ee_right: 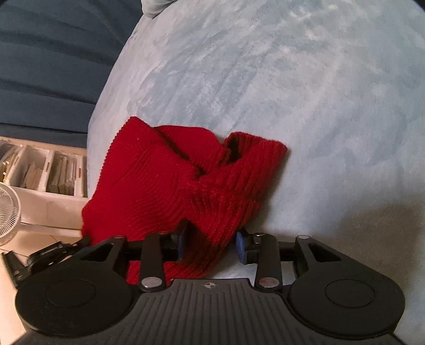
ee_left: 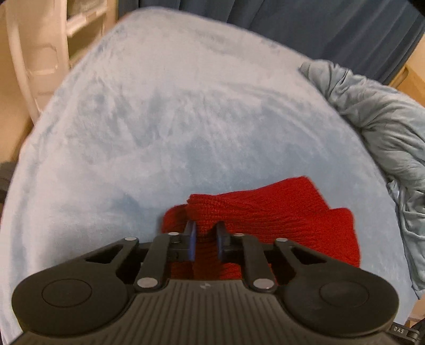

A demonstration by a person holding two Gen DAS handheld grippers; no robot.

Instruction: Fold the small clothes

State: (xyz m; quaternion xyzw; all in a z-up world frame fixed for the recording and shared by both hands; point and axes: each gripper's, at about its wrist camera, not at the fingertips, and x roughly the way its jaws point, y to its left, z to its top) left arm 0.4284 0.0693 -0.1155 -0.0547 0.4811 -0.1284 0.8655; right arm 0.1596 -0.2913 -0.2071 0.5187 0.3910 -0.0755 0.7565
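Red knit cloth (ee_left: 268, 215) fills the lower middle of our left wrist view, lying bunched and partly folded over itself on a pale blue fleece blanket (ee_left: 159, 119) that covers the surface. Our left gripper (ee_left: 206, 238) has its two blue-padded fingers (ee_left: 191, 233) drawn close together with a fold of the red knit pinched between them, and more of the cloth runs under the gripper body toward us. Off to the right edge of the blanket we see a crumpled grey-blue garment (ee_left: 377, 116), well apart from the red piece, with dark blue curtains (ee_left: 318, 24) behind and pale shelving (ee_left: 39, 53) at the left. From our right wrist view the same red knit cloth (ee_right: 170, 180) sits near the left edge of the blanket (ee_right: 305, 93), one thick ribbed end raised and twisted across the other. Our right gripper (ee_right: 211, 245) has its fingers (ee_right: 241, 245) set wider, a drooping fold of the knit hanging between them; it touches the left pad, but we cannot tell whether the right pad presses it. Beyond the edge stand a white fan (ee_right: 8, 212) and storage bins (ee_right: 47, 172).
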